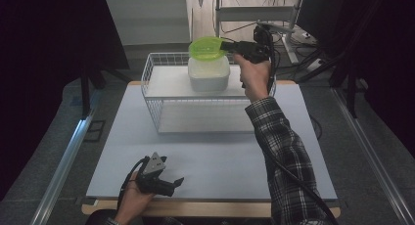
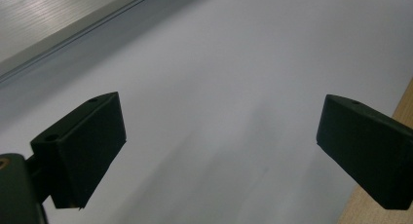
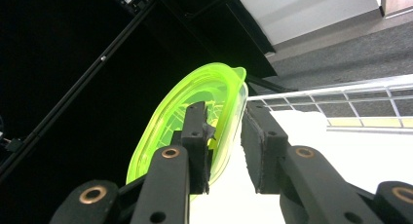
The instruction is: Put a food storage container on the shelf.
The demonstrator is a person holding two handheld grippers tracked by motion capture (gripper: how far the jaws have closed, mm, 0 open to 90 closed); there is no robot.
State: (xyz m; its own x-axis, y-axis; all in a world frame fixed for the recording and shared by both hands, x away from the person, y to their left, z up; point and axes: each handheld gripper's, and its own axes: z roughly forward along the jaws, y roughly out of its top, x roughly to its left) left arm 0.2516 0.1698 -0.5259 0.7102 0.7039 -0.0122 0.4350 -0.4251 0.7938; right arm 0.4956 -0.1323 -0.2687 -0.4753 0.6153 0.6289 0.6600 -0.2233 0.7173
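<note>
A lime-green translucent lid [image 1: 207, 48] lies tilted on top of a white plastic container [image 1: 209, 76], which stands on the upper shelf of a white wire rack [image 1: 150, 73]. My right gripper [image 1: 224, 46] reaches in from the right at lid height. In the right gripper view the lid [image 3: 165, 136] has its rim between the jaws of the right gripper [image 3: 225, 109]; it lies against one jaw, with a gap to the other, so the grip is open. My left gripper [image 1: 175, 182] rests near the table's front edge, open [image 2: 219, 136] with only bare tabletop between its jaws.
The white table [image 1: 210, 156] has a wooden front edge [image 2: 384, 214]. The rack's lower shelf [image 1: 205, 120] is a bare white board. Dark curtains stand at both sides, and metal frames and cables lie behind the rack at the right.
</note>
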